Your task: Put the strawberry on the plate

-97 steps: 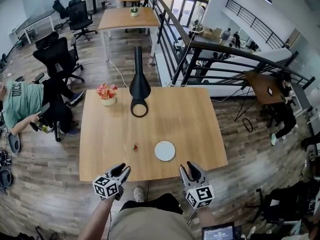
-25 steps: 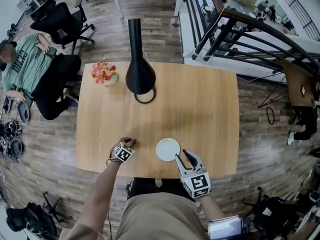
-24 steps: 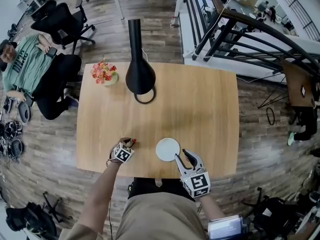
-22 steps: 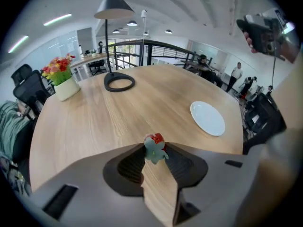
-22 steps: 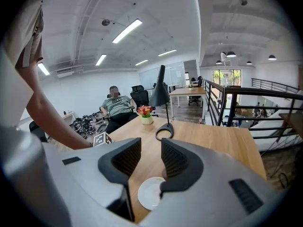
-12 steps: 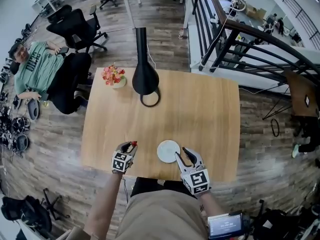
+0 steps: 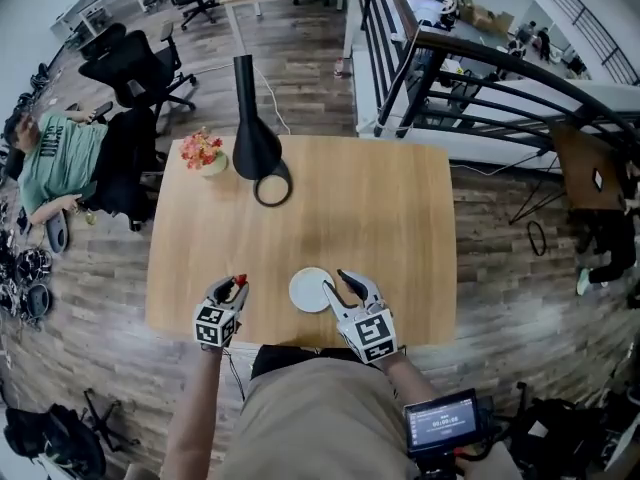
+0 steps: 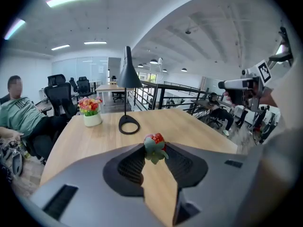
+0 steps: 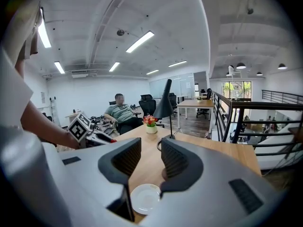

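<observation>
left claw point(image 7: 236, 286) is closed on the strawberry point(image 8: 155, 142), pinched right at the fingertips. jaws are only partly closed, the berry fills the gap. in the left gripper view the green calyx faces back toward the camera and slightly down, and the red body points away, out past the tips. so its long axis runs roughly along the claw's pointing direction, tip forward. the berry is off the table point(image 7: 350, 208), held in the air over the near left part of it. the plate point(image 7: 310, 290) sits to its right, near but apart. from the head view the strawberry point(image 7: 240, 279) is just a red dot at the tips.

right claw point(image 7: 338, 282) has its jaws apart with nothing between them. its tips are just beside the plate's right edge. the right gripper view looks down between the jaws at the white plate point(image 9: 145, 197), which is bare.

black lamp point(image 7: 255, 148) and flower pot point(image 7: 203, 153) stand at the far left of the table, well away from both claws.
</observation>
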A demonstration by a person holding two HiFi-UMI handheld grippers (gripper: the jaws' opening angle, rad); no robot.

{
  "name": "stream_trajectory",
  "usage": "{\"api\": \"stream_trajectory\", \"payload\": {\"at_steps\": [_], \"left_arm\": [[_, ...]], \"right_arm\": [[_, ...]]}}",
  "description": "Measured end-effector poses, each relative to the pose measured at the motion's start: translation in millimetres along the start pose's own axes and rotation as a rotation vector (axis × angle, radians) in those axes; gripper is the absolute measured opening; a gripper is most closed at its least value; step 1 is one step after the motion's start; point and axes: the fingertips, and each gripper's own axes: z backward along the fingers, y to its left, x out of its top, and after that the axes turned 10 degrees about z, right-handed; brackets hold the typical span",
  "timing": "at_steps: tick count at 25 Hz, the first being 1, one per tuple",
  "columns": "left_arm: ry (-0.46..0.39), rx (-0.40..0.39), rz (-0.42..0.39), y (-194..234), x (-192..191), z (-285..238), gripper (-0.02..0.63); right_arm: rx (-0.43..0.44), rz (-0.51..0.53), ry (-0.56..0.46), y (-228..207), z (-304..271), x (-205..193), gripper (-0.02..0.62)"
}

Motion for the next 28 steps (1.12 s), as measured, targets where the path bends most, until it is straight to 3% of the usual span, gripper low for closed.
{"api": "stream_trajectory", "payload": {"at_steps": [8,16,22,28], "left_arm": [[-0.126,-0.096,0.043,-53,63,24,0.137],[-0.193,-0.194,-0.042,-99,116,34,0.137],[-0.222,-0.247,-0.093,-136,127,46,0.137],[-0.196,-0.268,-0.164,-161,117,47,0.137]], "right_arm": [[-0.06,-0.015,-0.015,-21,25,2,0.137],[-0.094,0.035,-0.015,-27,38,3,0.137],[-0.11,0.035,-0.028,-34,51,3,0.137],[-0.109,0.043,-0.037,-34,64,3,0.137]]}}
